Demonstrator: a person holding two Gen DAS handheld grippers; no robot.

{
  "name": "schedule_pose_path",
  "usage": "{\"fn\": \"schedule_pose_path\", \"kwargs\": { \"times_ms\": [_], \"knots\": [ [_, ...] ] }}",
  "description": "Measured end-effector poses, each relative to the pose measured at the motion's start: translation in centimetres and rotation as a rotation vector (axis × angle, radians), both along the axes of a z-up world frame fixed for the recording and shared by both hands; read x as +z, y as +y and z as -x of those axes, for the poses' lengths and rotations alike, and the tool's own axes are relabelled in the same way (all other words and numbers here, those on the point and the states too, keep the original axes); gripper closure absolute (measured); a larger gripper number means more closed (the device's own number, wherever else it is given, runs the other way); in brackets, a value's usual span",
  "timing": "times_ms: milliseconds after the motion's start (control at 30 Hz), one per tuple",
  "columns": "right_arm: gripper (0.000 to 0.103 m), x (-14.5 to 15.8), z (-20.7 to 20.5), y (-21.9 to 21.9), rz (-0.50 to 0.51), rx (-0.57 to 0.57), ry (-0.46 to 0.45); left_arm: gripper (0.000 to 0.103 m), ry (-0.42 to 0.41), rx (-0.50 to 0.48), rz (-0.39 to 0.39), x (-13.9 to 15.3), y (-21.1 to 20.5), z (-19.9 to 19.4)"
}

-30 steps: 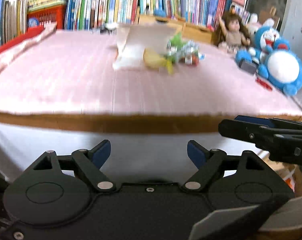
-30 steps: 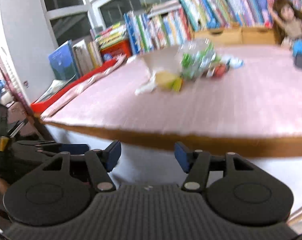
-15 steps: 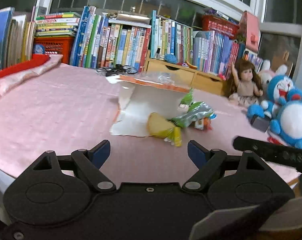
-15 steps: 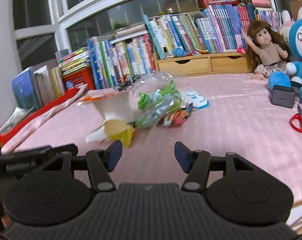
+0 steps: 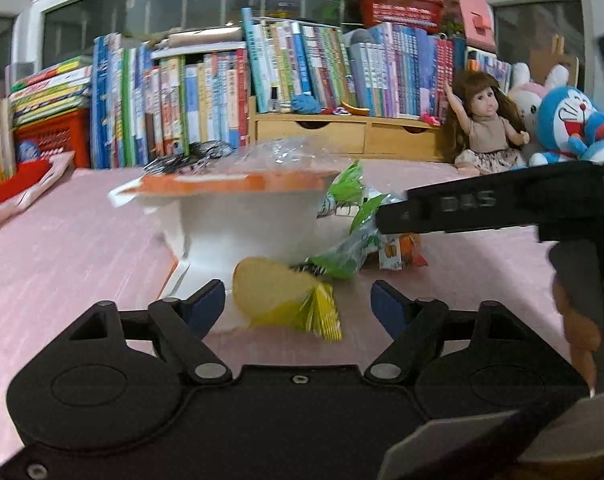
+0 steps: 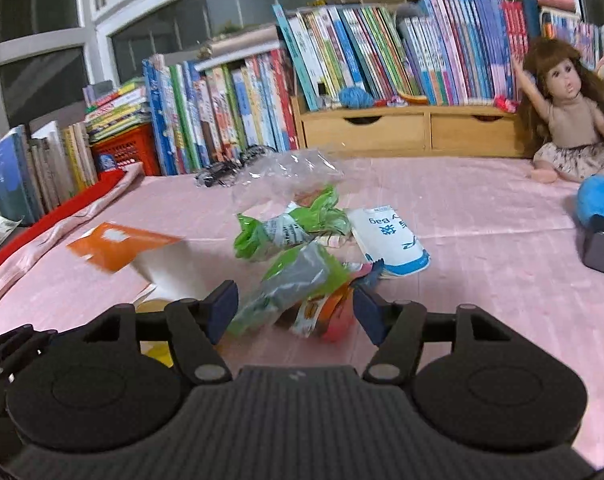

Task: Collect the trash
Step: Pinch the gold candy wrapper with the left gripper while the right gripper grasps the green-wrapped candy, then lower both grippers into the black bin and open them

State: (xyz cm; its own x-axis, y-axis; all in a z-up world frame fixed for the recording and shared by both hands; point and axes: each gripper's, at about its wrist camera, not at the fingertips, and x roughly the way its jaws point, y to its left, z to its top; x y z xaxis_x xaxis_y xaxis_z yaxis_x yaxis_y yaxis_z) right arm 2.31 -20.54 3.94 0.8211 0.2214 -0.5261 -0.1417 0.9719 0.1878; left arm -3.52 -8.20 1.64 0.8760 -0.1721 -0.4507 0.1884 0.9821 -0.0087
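left wrist: left tongs (image 5: 297, 304) nearer yellow wrapper (image 5: 285, 300) now.

Blue plush (image 6: 600, 200) cut off at right edge of right wrist view. Yellow wrapper (image 6: 157, 350) mostly hidden behind gripper body, lower left. Book spines (image 5: 205, 100) unreadable; possibly motion blur.

Glossy plastic wrappers (image 6: 297, 280) on matt pink cloth (image 6: 482, 216)
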Motion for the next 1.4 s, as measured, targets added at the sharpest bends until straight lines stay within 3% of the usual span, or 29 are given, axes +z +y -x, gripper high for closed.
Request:
{"fn": "schedule_pose_path", "kwargs": {
  "times_ms": [133,200,300,467,700,1033,1400],
  "knots": [
    [0.026,-0.8,-2.2,0.5,0.000,-0.008,0.038,0.039,0.023,-0.011,-0.054,-0.3,-0.8,-2.2],
    [0.027,-1.4,-3.0,1.0,-0.004,0.000,0.059,0.055,0.057,-0.028,-0.066,-0.7,-0.9,-2.9],
    [0.053,-1.7,-3.2,1.6,-0.003,0.000,0.061,0.074,0.096,-0.045,-0.029,-1.3,-0.8,-3.0],
    [0.066,-0.9,-1.6,1.8,-0.012,0.003,-0.002,0.085,0.073,-0.029,0.006,-1.1,-0.2,-1.4],
    [0.078,1.0,1.1,1.2,-0.005,-0.024,-0.082,0.090,0.029,0.000,0.053,0.6,1.9,1.1],
    [0.082,3.2,3.3,0.4,0.034,-0.076,-0.166,0.091,0.012,0.029,0.096,2.3,4.0,3.3],
    [0.088,5.6,7.2,-1.1,-0.023,-0.095,-0.247,0.091,0.001,0.035,0.175,3.6,6.3,6.0]
  ]
}}
